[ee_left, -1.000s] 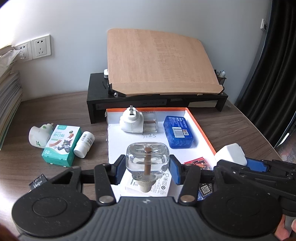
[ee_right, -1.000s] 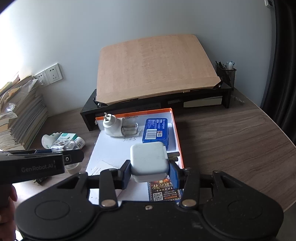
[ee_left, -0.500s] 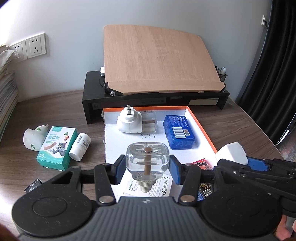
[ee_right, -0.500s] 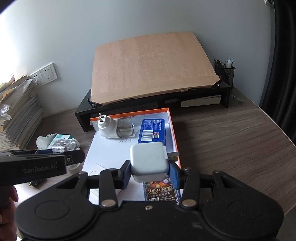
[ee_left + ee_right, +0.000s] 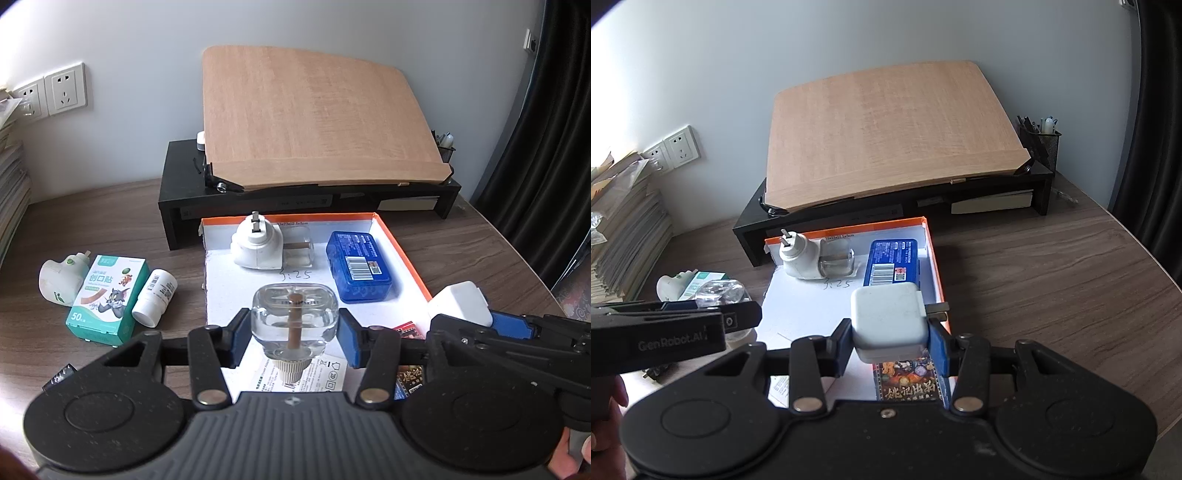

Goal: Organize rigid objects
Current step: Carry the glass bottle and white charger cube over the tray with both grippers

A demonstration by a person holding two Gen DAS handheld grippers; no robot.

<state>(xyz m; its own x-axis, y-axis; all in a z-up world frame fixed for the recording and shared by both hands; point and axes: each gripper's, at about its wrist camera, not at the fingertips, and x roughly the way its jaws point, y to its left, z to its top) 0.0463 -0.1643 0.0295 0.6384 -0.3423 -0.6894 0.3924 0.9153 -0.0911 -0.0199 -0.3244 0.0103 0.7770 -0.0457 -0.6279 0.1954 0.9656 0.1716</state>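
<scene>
My left gripper (image 5: 293, 332) is shut on a clear liquid bottle with a brown wick (image 5: 294, 323), held above the near part of the orange-edged white box (image 5: 402, 251). My right gripper (image 5: 890, 336) is shut on a white power adapter (image 5: 886, 325) over the box's right side (image 5: 932, 247); the adapter also shows in the left wrist view (image 5: 461, 302). In the box lie a white plug-in diffuser (image 5: 258, 245), a blue case (image 5: 358, 271), a card pack (image 5: 908, 380) and a paper leaflet (image 5: 314, 376).
Left of the box on the wooden desk are a white diffuser (image 5: 59, 282), a green plaster box (image 5: 107, 295) and a small white bottle (image 5: 155, 297). A black monitor stand (image 5: 184, 206) with a tilted wooden board (image 5: 314, 125) stands behind. Paper stacks (image 5: 624, 229) are at the far left.
Both grippers have shifted slightly left and toward the box with their loads; the view of the desk has slid to the right. Grips are unchanged.
</scene>
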